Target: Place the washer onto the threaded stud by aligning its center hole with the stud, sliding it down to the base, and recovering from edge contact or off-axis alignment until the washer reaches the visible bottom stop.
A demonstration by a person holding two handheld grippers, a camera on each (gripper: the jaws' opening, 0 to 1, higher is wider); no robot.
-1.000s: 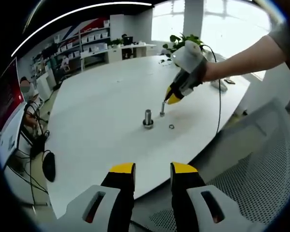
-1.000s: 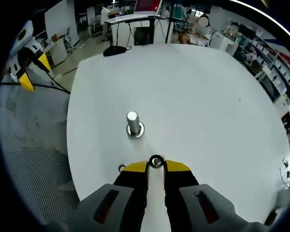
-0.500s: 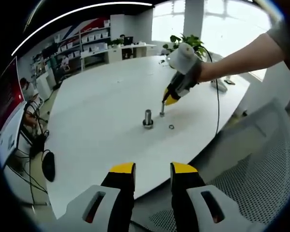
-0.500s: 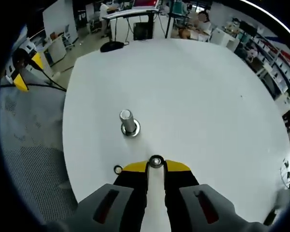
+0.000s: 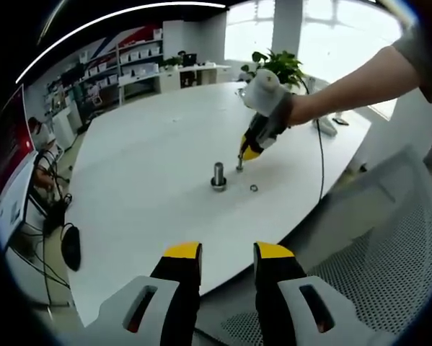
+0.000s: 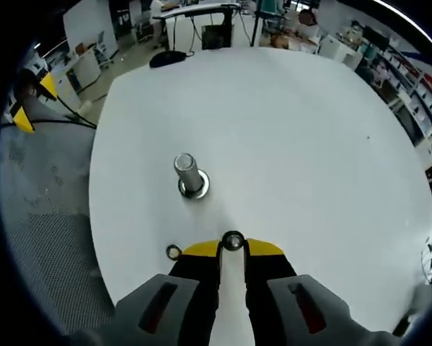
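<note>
Left tongs [image 5: 226, 254] idle, open, off the white counter [image 6: 288, 130]. Right tongs [image 6: 232, 247] pinch a slim bolt upright, a small steel washer [image 6: 174, 252] lying at their nine o'clock, near the thick threaded stud [image 6: 187, 173].

Silver stud [image 6: 190, 176], white table [image 6: 295, 137], yellow-tipped black right gripper [image 6: 232, 249].

Shiny silver metal threaded stud [image 6: 189, 175]; small glossy metal ring washer [image 6: 174, 252]; smooth matt white round table [image 6: 295, 144]; grey mesh chair [image 5: 389, 252].
</note>
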